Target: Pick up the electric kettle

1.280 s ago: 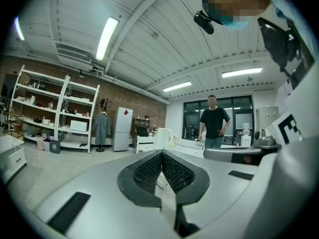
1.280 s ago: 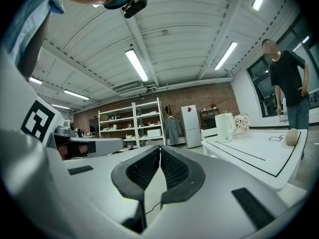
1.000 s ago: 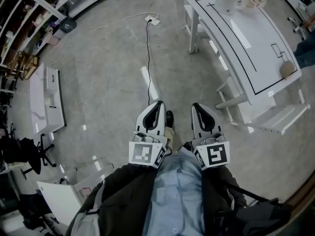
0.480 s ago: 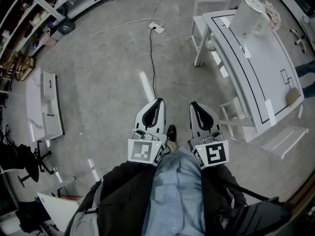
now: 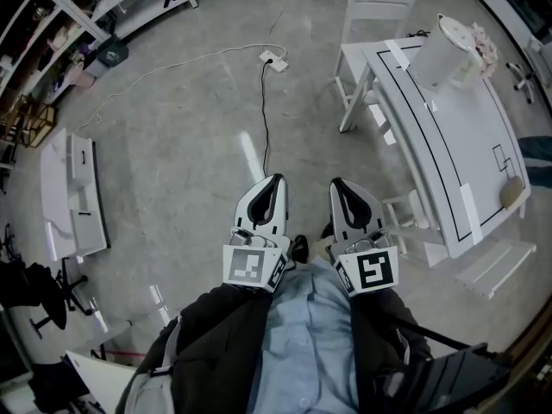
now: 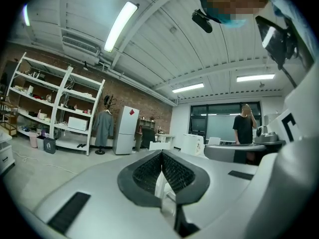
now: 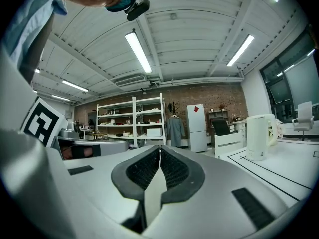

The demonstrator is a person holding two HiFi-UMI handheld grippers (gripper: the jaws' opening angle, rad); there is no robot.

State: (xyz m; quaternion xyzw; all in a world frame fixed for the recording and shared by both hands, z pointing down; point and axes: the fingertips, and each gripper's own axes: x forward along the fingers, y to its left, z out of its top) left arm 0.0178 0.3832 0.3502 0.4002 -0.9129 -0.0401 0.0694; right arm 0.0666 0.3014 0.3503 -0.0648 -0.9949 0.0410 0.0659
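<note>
Tall white plastic electric kettle (image 5: 448, 52) upright at the far end of the white black-lined table (image 5: 457, 145), well apart from both grippers. Left gripper (image 5: 274, 182) and right gripper (image 5: 339, 184) over the grey concrete floor (image 5: 190, 102), jaws pressed together, empty. Risk: arriving unopened and toppling it; smooth wall liable to slip.

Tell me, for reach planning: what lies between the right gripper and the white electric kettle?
Head view: past the right gripper, bare grey concrete floor, then the white table's edge, then the white electric kettle.
</note>
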